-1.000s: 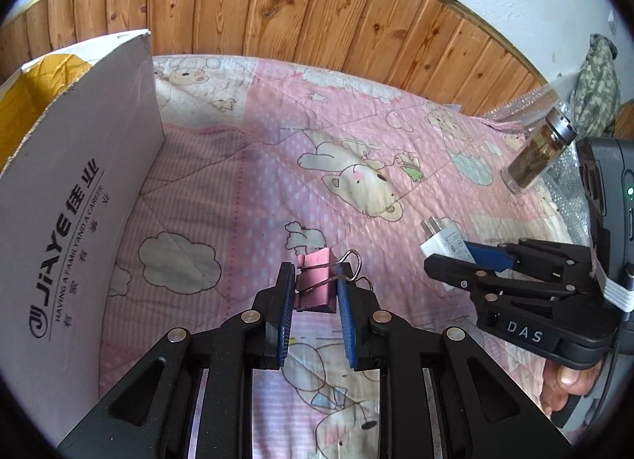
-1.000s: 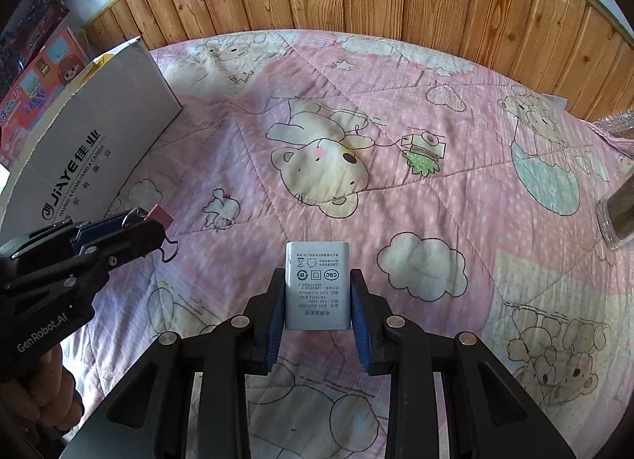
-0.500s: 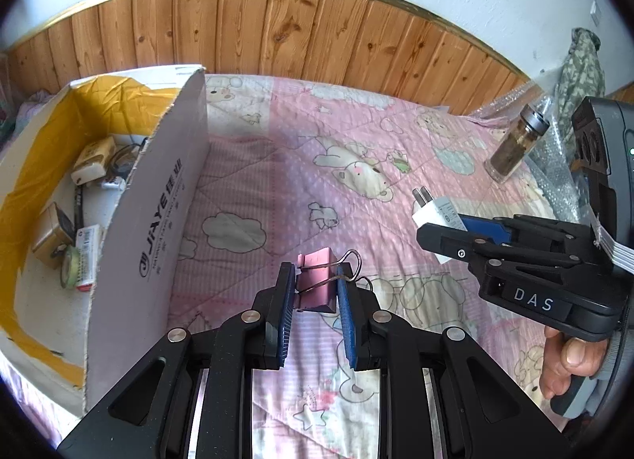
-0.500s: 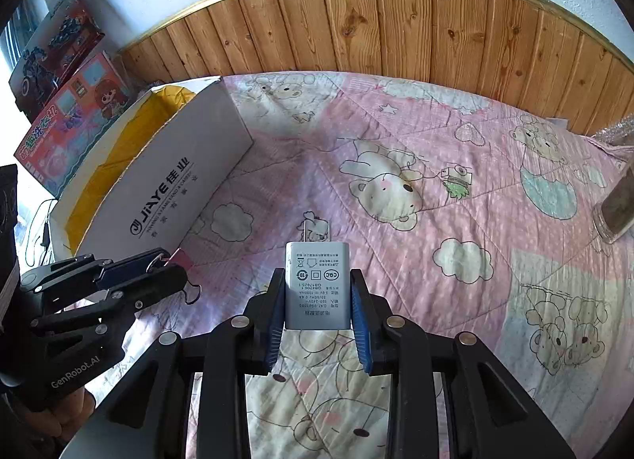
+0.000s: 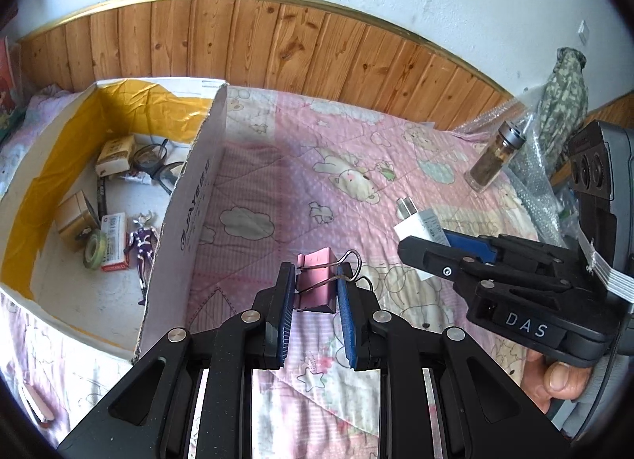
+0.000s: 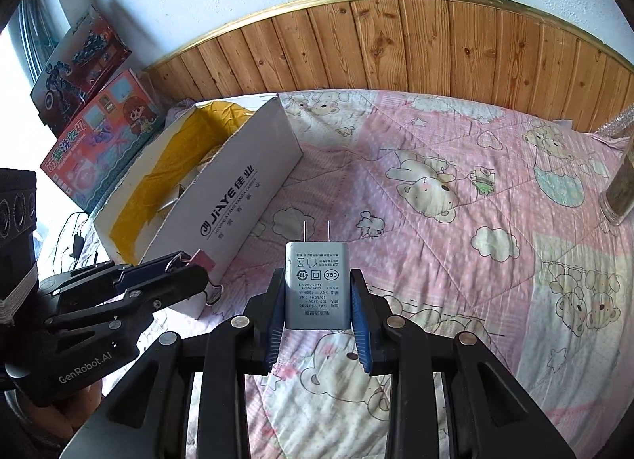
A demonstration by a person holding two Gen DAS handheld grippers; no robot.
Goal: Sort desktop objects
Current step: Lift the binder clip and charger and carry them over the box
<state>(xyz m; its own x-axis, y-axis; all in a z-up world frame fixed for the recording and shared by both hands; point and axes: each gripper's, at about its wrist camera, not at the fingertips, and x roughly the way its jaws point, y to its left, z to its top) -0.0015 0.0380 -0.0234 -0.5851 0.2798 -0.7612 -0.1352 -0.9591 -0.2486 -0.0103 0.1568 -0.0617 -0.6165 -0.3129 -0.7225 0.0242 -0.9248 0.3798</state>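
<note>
My left gripper [image 5: 315, 280] is shut on a pink binder clip [image 5: 315, 280], held above the pink bear-print quilt [image 5: 317, 181]. My right gripper [image 6: 317, 288] is shut on a white plug-in charger [image 6: 317, 284], prongs pointing away. In the left wrist view the right gripper [image 5: 420, 245] shows at the right with the charger [image 5: 420, 221] in it. The left gripper [image 6: 190, 273] appears at the lower left of the right wrist view with the clip [image 6: 202, 259]. An open white cardboard box [image 5: 190, 197] with a yellow lining stands to the left, holding several small items.
A glass jar [image 5: 491, 158] with a metal lid stands at the quilt's far right, beside bubble wrap [image 5: 531, 181]. Wooden wall panelling [image 5: 277, 47] runs along the back. Boxed toys [image 6: 95, 134] lean behind the cardboard box. A person's hand [image 5: 554, 376] holds the right gripper.
Both grippers have risen and pulled back with their objects still held. The cardboard box's inside has come into view at the left, and more of the wall shows.
</note>
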